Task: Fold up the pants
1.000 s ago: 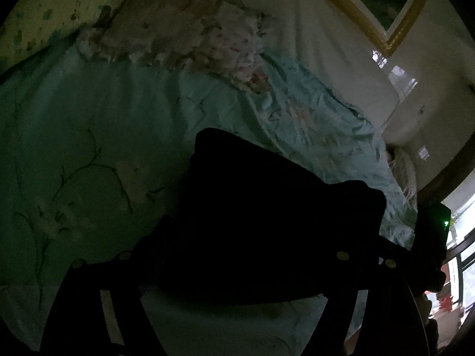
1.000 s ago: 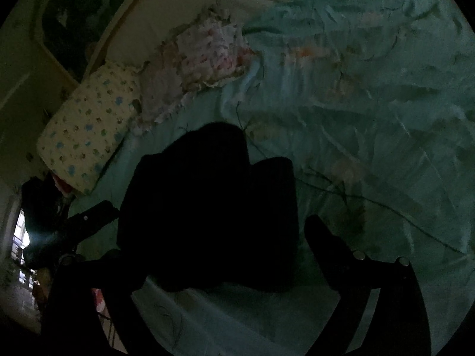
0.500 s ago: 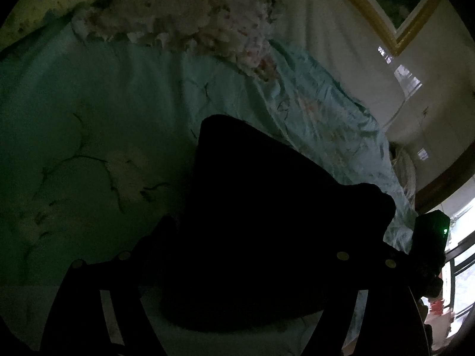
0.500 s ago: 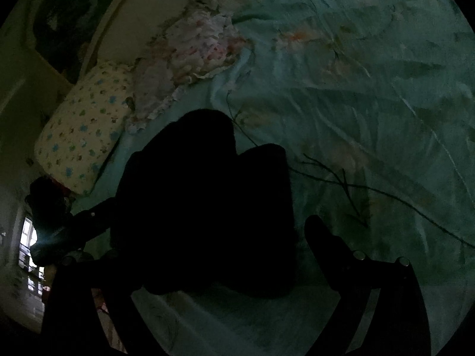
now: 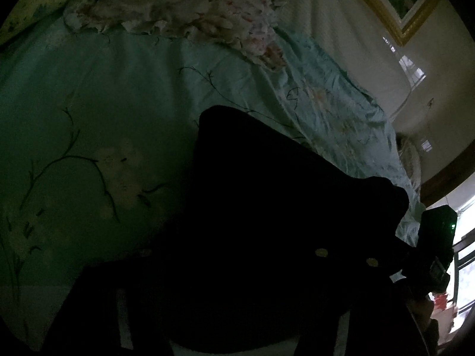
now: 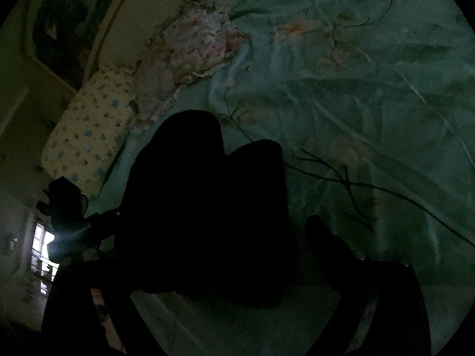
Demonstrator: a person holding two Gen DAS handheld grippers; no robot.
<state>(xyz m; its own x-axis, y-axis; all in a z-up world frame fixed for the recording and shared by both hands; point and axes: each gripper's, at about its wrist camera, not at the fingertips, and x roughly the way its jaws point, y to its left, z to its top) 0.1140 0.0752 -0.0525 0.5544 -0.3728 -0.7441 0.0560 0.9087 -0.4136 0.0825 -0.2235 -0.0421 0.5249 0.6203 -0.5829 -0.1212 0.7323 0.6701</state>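
Note:
The dark pants (image 5: 267,201) lie folded into a compact bundle on the teal floral bedsheet (image 5: 89,118); they also show in the right wrist view (image 6: 207,207). My left gripper (image 5: 234,255) has its fingers wide apart, and the bundle sits between them, its near edge merging with the dark fingers. My right gripper (image 6: 207,237) is open too; its right finger (image 6: 329,243) lies on the sheet beside the bundle, and its left finger is lost against the black cloth. The other gripper (image 6: 68,213) shows at the left.
A crumpled floral cloth (image 5: 190,9) and a yellow patterned pillow (image 6: 86,136) lie at the head of the bed. A framed picture (image 5: 400,3) hangs on the wall. A bright window (image 5: 463,255) is at the far right. The scene is very dim.
Both grippers have moved closer to the bundle, which fills more of each view. The jaws stay apart and the bundle keeps its shape.

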